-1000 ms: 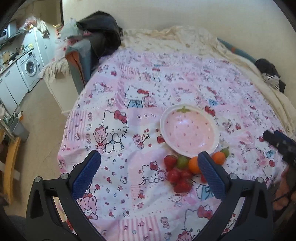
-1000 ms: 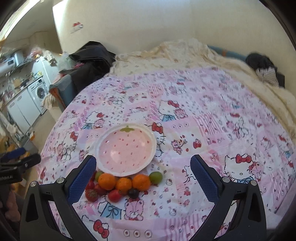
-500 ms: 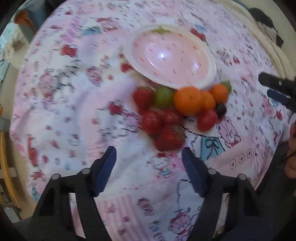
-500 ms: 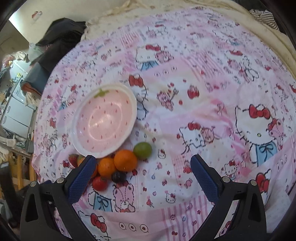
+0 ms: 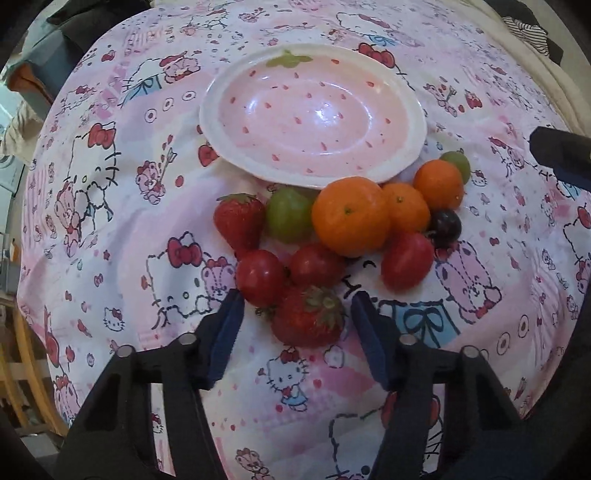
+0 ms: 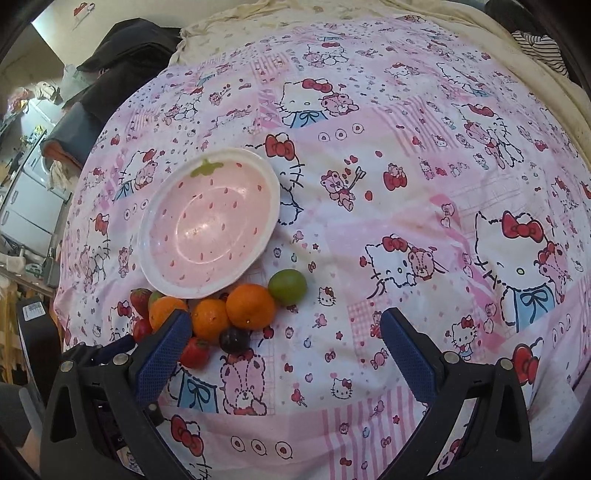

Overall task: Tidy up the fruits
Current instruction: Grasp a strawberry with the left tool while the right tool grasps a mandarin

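A pink strawberry-print bowl (image 5: pixel 413 110) lies empty on the cartoon-print sheet; it also shows in the right wrist view (image 6: pixel 271 177). Below it lies a cluster of fruit: three oranges (image 5: pixel 351 221), green fruits (image 5: pixel 290 214), strawberries (image 5: pixel 308 317), red tomatoes (image 5: pixel 260 277) and a dark grape (image 5: pixel 447 223). My left gripper (image 5: pixel 295 325) is open, its fingers either side of the nearest strawberry, not touching it. My right gripper (image 6: pixel 284 343) is open and empty, just right of the fruit cluster (image 6: pixel 251 306).
The sheet (image 6: pixel 406 184) covers a bed with a cream blanket (image 6: pixel 332 11) behind. Dark clothes (image 6: pixel 122 55) lie at the far left corner. Kitchen units (image 6: pixel 29 199) stand left of the bed. The right gripper's tip (image 5: pixel 561 155) shows at the left view's right edge.
My left gripper has dropped down and forward onto the fruit and narrowed around the nearest strawberry. My right gripper has moved lower and closer to the bed, staying wide open.
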A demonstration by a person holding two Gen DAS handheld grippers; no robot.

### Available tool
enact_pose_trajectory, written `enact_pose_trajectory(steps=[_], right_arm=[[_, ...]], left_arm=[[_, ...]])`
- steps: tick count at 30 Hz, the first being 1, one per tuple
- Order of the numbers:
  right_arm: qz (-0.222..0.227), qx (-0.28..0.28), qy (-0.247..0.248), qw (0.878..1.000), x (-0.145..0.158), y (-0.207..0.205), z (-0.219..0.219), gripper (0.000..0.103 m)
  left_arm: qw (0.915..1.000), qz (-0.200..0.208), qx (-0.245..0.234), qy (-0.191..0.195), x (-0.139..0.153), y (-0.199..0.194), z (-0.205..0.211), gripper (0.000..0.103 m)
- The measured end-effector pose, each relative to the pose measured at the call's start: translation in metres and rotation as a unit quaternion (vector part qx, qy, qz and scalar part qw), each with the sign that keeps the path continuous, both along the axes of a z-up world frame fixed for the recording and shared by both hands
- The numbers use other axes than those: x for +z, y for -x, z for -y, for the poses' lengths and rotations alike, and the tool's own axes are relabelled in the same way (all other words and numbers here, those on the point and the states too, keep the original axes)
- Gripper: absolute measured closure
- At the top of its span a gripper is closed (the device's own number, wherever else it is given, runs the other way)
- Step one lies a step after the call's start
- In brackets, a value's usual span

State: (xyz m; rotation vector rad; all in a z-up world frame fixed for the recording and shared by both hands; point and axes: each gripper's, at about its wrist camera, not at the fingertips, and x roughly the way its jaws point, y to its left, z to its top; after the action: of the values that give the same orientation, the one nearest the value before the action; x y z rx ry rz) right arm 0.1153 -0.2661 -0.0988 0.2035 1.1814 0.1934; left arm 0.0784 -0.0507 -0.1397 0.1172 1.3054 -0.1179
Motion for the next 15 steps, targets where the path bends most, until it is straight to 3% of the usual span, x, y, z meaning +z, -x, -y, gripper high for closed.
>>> enact_pose_trajectory(steps=[7,15], right_arm=[[0.005,0.0,0.005,1.0,0.001,0.001,0.0,0.0],[0.008,-0.013,-0.004,1.0,0.004,0.004,0.008,0.0]], left_arm=[[0.9999,0.011,-0.004,0.005,0.005,0.005,0.0,0.073],[0.9979,0.052,0.009,0.037,0.047,0.013,-0.015,0.073]])
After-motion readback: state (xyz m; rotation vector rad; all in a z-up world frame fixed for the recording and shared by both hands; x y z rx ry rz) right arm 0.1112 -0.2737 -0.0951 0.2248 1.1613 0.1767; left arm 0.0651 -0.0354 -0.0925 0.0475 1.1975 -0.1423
